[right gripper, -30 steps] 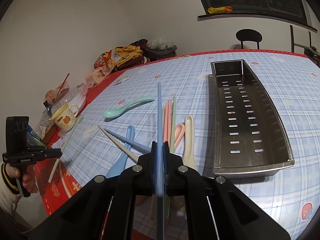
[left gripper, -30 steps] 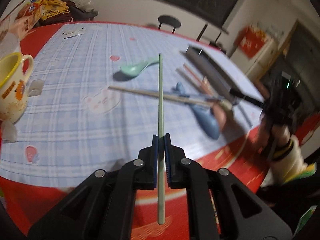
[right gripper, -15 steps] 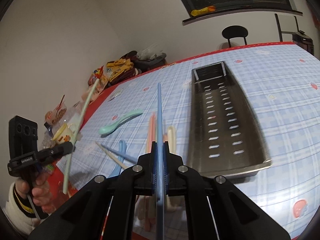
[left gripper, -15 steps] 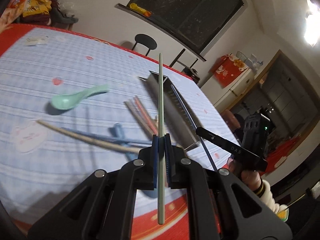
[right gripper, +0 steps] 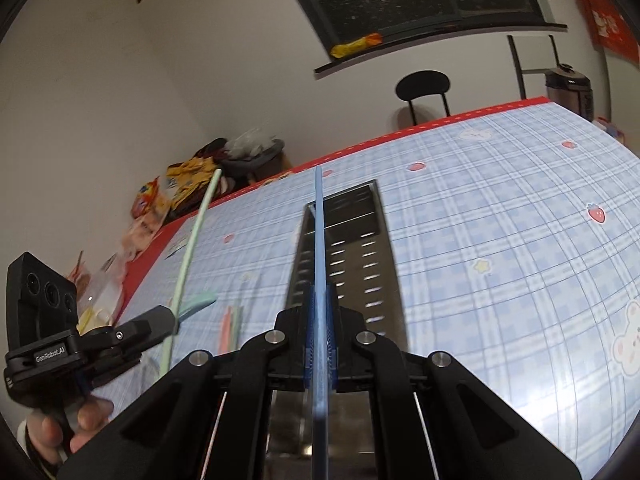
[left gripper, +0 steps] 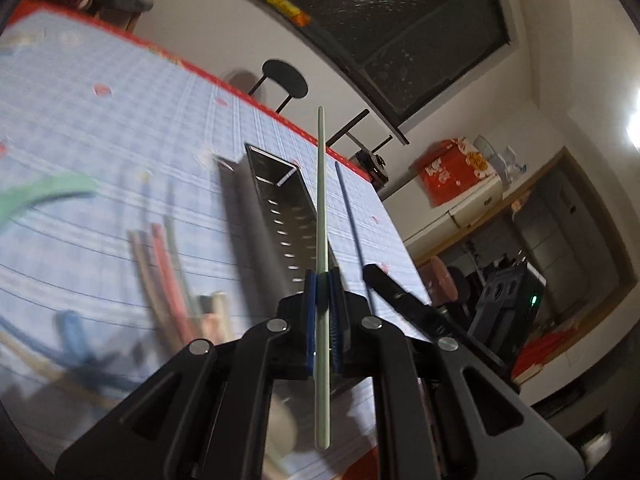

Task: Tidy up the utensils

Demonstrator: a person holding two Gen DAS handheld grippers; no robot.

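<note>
While both of my grippers are hovering over the checked tablecloth [right gripper: 500, 240], each one is carrying a single chopstick. My left gripper [left gripper: 322, 312] is clamping its blue pads tight on a pale green chopstick [left gripper: 321, 200], which is running straight out ahead between the fingers, its tip pointing toward the far edge of the table. My right gripper [right gripper: 319, 328] is pinching a blue chopstick [right gripper: 318, 232] just as tightly, the stick lying along the line of the fingers. Below and ahead of both sticks, the perforated metal tray [right gripper: 360, 248] is sitting lengthwise on the cloth, and neither chopstick is touching it. To the left of the tray, a loose bunch of pink and green chopsticks [right gripper: 231, 328] is lying on the table, with a mint green spoon [right gripper: 198, 304] just beyond them; more utensils are showing near the left gripper, though blur is keeping me from telling them apart. My left hand [right gripper: 60, 432] is gripping its handle at the near left.
</note>
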